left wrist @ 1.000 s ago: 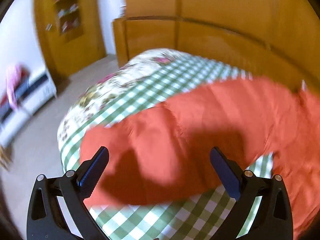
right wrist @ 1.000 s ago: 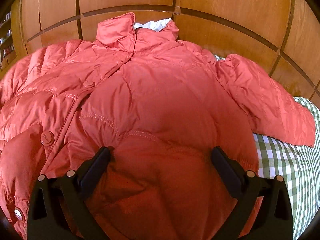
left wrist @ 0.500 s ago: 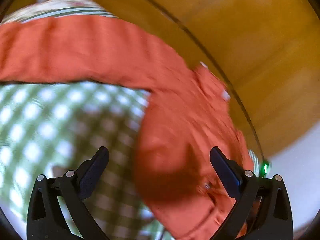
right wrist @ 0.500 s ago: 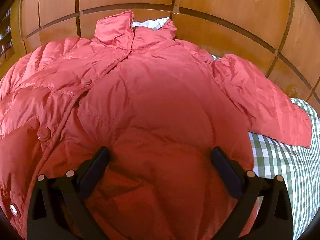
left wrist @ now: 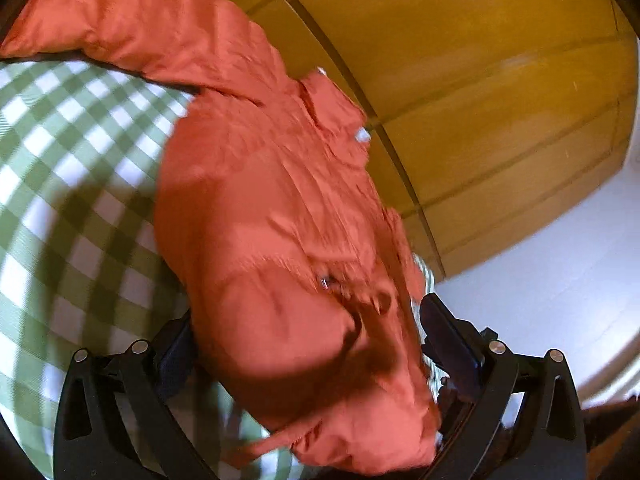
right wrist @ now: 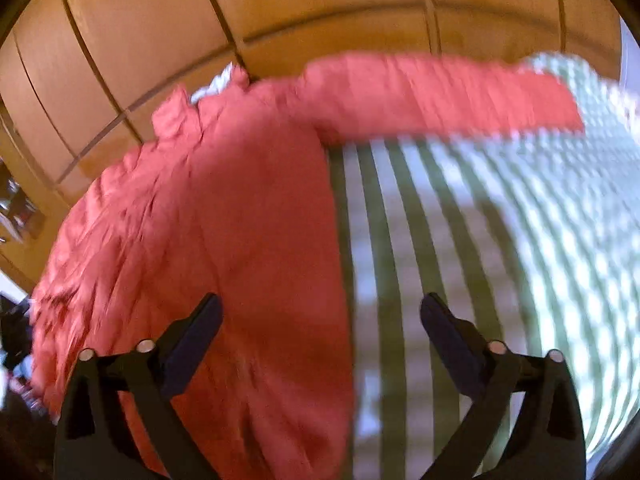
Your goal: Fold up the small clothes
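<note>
An orange-red padded jacket (left wrist: 260, 208) lies on the green-checked bedspread (left wrist: 72, 184), collar toward the wooden headboard. In the left wrist view my left gripper (left wrist: 308, 344) is open, and the jacket's lower body bulges between its fingers. One sleeve (left wrist: 132, 28) stretches away at top left. In the right wrist view the jacket (right wrist: 224, 240) fills the left half and its other sleeve (right wrist: 440, 96) reaches right. My right gripper (right wrist: 320, 320) is open above the jacket's side edge, one finger over fabric, the other over the bedspread (right wrist: 500, 240).
A wooden panelled headboard (left wrist: 460, 100) runs behind the jacket and also shows in the right wrist view (right wrist: 280, 8). A white wall (left wrist: 560, 280) lies beyond the bed's edge on the right of the left wrist view.
My left gripper has swung from the sleeve to the jacket's lower body, which now sits between its fingers. My right gripper has shifted right, off the jacket's front to its side edge.
</note>
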Demonstrator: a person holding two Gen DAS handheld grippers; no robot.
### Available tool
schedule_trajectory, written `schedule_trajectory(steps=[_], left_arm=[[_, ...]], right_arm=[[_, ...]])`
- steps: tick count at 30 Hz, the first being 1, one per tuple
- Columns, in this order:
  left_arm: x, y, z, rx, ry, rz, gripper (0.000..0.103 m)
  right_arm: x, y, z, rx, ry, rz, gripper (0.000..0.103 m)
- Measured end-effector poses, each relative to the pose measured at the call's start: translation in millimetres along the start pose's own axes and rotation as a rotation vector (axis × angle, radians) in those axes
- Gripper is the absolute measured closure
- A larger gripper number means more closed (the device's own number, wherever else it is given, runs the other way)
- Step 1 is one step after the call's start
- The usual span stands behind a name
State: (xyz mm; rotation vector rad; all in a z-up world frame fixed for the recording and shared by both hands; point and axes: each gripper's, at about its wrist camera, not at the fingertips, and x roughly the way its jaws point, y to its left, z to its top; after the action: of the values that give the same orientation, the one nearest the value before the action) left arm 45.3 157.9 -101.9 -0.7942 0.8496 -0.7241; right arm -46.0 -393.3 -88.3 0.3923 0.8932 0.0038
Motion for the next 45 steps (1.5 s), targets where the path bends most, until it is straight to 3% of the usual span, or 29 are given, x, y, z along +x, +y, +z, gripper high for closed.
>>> schedule_trajectory(steps=[4,5,7,8,9,11,14,18,19,20,21,23,25,26,27,30,33,35,37,39,41,45], left_arm=[[-1,-2,-8,0.004,0.026,-0.039,0.004],[-4,-2,-9,-0.021,0.019,-0.053,0.007],[-6,-3,-6,-0.073,0.005,-0.092,0.029],[-4,-7,-3,-0.078,0.005,-0.08,0.048],[-4,-15,3,-0.07,0.01,-0.061,0.06],[-19,-35,16,-0.046,-0.021,-0.098,0.069],[-65,-69,35,0.03,-0.089,-0.132,0.07],[-95,-85,34,0.133,-0.109,-0.004,0.07],[-95,-79,31,0.132,-0.097,0.043,0.067],[-92,-73,28,0.123,-0.087,0.087,0.054],[-85,-61,22,0.091,-0.072,0.163,0.032],[-75,-43,11,0.026,-0.058,0.248,0.016],[-68,-32,4,0.008,-0.032,0.28,0.014],[-59,-31,5,0.013,-0.022,0.293,0.011],[-52,-30,5,0.028,-0.012,0.322,0.009],[-30,-21,6,0.06,0.037,0.376,0.007],[-6,-8,1,0.04,0.107,0.429,0.007],[-1,-11,-1,0.071,0.092,0.454,0.007],[5,-17,-2,0.125,0.114,0.494,0.02],[3,-19,-3,0.166,0.131,0.53,0.037],[-1,-16,-3,0.159,0.137,0.509,0.047],[-13,-7,-7,0.129,0.144,0.483,0.066]], right_arm=[[-7,3,-37,-0.018,0.025,0.11,0.022],[-7,9,-42,-0.027,0.024,0.15,0.029],[-6,22,-46,-0.049,0.001,0.153,0.034],[-3,27,-43,-0.058,-0.002,0.14,0.048],[-3,29,-38,-0.045,-0.004,0.132,0.066],[-7,23,-26,0.025,-0.011,0.17,0.077],[-30,17,-13,0.027,-0.075,0.226,0.084],[-32,18,-13,-0.036,-0.05,0.144,0.083],[-19,14,-15,-0.027,-0.001,0.088,0.083],[-13,11,-17,-0.018,0.021,0.047,0.075],[-10,6,-19,-0.002,0.025,0.008,0.057],[-17,6,-13,0.008,-0.015,-0.042,0.047],[-34,16,3,-0.035,-0.132,-0.082,0.041],[-41,23,11,-0.061,-0.19,-0.103,0.029],[-45,35,25,-0.1,-0.244,-0.11,0.025],[-32,65,52,-0.209,-0.252,-0.112,0.021],[16,103,85,-0.35,-0.207,-0.111,0.019],[48,117,98,-0.418,-0.171,-0.128,0.017],[84,128,107,-0.486,-0.139,-0.166,0.017],[123,133,112,-0.519,-0.094,-0.183,0.01],[152,127,106,-0.495,-0.029,-0.187,0.008],[149,121,92,-0.486,-0.043,-0.191,0.008]])
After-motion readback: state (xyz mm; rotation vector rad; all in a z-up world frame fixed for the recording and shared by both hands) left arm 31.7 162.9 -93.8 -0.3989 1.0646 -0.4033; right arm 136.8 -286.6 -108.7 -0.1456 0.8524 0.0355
